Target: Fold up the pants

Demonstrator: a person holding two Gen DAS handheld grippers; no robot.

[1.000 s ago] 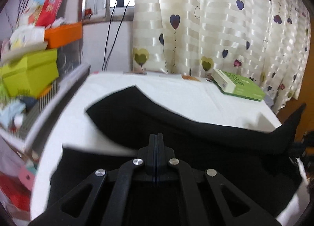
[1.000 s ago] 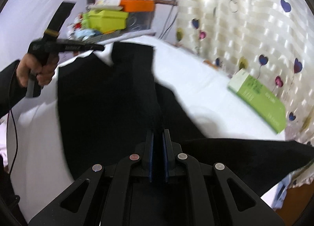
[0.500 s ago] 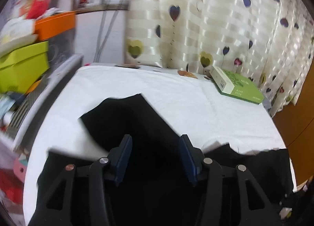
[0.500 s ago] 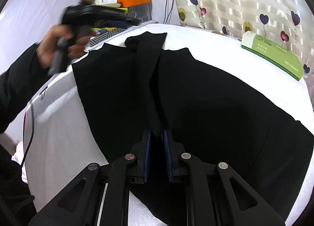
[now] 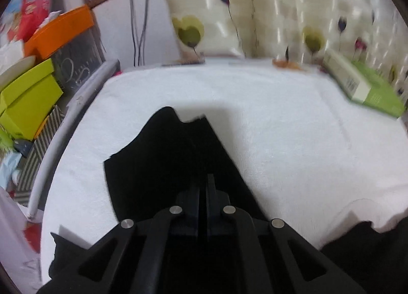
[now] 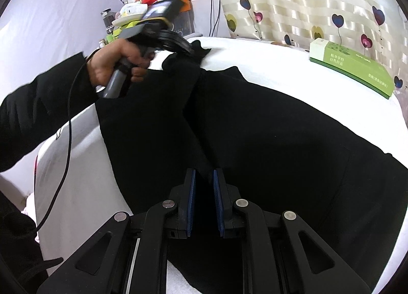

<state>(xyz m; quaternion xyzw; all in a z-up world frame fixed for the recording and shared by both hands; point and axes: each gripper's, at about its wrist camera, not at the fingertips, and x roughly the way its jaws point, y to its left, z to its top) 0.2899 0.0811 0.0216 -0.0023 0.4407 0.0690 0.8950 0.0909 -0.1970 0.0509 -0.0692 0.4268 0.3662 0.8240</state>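
Pants [image 6: 255, 136], black, lie spread on the white-covered table [image 5: 267, 120]. At their far left corner the left gripper [image 6: 196, 50] pinches a bunched cuff, its jaws nearly together on the cloth. Nearer, the right gripper [image 6: 204, 184] hovers slightly parted over the middle fold, gripping nothing. One leg appears laid over the other; crosswise folds seem left. A green box [image 6: 352, 67] sits far right.

The left gripper [image 6: 196, 49] tip is blurred, hidden among the pants [image 6: 255, 128].
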